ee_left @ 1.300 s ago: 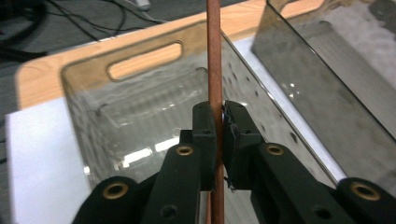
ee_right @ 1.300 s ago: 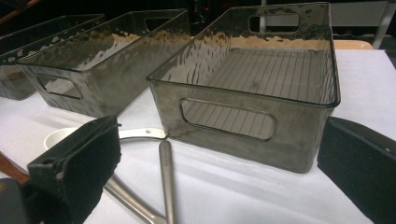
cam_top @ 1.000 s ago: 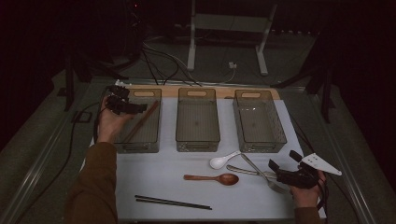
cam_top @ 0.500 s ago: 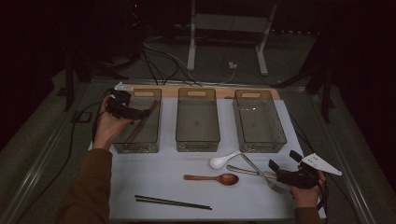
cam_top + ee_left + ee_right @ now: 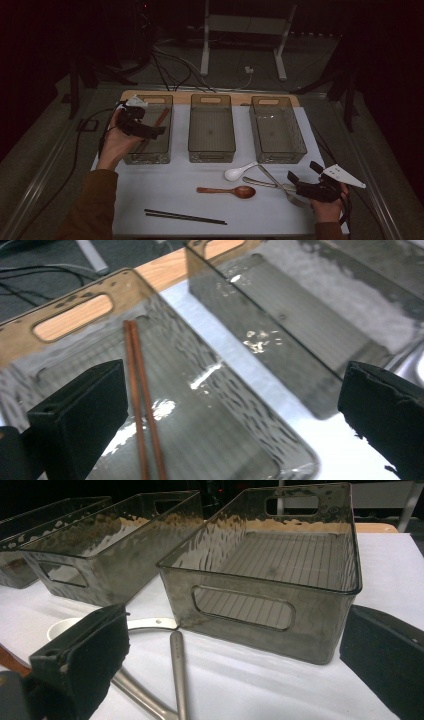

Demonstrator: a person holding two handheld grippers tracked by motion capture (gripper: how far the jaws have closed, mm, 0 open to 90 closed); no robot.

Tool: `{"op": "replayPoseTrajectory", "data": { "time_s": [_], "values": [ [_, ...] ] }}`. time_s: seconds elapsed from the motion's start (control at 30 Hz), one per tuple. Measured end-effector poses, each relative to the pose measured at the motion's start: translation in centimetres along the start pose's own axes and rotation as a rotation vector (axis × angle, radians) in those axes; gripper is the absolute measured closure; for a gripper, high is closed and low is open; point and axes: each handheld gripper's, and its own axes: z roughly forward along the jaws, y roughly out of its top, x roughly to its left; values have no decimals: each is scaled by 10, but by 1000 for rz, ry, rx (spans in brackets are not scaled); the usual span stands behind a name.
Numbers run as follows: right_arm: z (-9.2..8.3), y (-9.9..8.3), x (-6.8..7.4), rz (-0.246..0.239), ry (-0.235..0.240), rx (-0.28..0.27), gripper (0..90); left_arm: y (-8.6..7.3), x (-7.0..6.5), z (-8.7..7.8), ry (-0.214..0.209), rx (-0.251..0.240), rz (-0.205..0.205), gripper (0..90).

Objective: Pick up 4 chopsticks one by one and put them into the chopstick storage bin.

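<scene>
My left tongs (image 5: 150,131) stand apart: the reddish-brown wooden chopsticks (image 5: 141,405) lie released in the left smoked-plastic bin (image 5: 240,440). Right tongs (image 5: 225,665) apart, straddling the steel cutlery handles (image 5: 176,670) for pickup.

In the left gripper view, the brown chopsticks (image 5: 142,425) run off the bottom edge, their lower ends unseen. In the right gripper view, the white spoon (image 5: 67,626) sits half hidden behind a jaw, and the metal tongs (image 5: 172,680) are cut off below.
</scene>
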Motion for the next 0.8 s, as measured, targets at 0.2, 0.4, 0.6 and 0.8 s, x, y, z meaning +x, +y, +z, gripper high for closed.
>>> {"op": "replayPoseTrajectory", "data": {
  "time_s": [0.2,0.4,0.6,0.8],
  "values": [
    [0,0,0,0,0,0,0,0,-9,-4,-20,0,33,9],
    [0,0,0,0,0,0,0,-4,-18,-6,-44,1,60,9],
    [0,0,0,1,1,1,0,-8,-26,-7,-64,7,92,9],
    [0,0,0,3,1,0,0,-15,-39,-10,-93,8,128,9]
  ]
}}
